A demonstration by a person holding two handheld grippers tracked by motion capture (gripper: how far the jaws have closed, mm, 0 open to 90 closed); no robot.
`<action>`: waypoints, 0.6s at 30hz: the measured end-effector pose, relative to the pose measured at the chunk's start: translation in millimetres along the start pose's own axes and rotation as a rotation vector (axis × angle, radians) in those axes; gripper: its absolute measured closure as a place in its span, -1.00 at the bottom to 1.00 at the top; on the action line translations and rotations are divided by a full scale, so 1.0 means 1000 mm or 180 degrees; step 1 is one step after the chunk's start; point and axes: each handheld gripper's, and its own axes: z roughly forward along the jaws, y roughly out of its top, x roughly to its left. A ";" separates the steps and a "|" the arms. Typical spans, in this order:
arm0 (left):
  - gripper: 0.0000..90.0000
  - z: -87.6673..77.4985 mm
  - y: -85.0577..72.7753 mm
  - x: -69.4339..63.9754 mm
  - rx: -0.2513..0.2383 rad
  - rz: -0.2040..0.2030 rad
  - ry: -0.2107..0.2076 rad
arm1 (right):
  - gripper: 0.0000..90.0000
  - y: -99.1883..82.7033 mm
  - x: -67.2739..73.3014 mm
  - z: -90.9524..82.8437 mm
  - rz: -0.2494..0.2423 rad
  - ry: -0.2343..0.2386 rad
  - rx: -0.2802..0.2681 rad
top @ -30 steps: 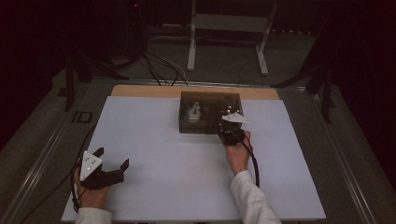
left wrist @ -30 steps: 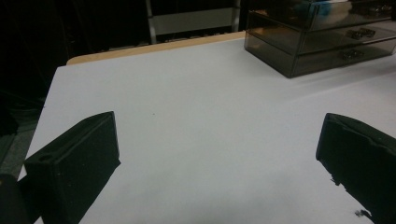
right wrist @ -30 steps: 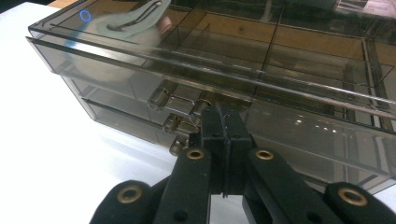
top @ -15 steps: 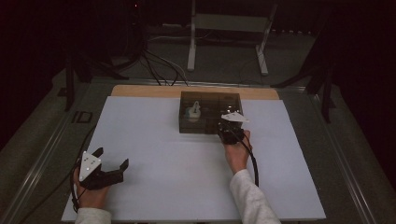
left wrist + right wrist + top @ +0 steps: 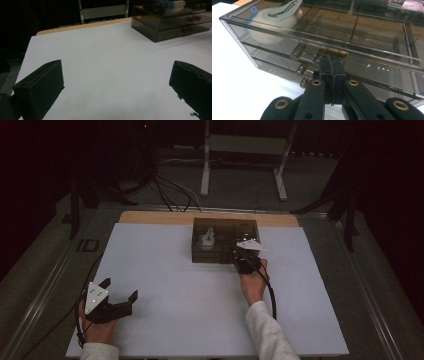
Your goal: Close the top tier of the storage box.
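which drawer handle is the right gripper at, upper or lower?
The upper drawer's handle. The right gripper has its jaws closed together with their tips at that handle's right end. The lower drawer's handle sits below and left of the jaws, apart from them.

Smoky grey-brown clear drawer box (image 5: 225, 240), white table sheet (image 5: 165, 280), black jaws — pale teal-and-white item (image 5: 274, 17) inside.

Right gripper (image 5: 243, 256) at smoky drawer box (image 5: 225, 239) front; left gripper (image 5: 117, 296) well apart.
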 end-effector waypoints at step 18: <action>-0.99 -0.001 0.000 0.001 -0.0008 -0.0011 0.0007 | 1.00 -0.005 0.000 -0.004 -0.0017 0.0057 -0.0008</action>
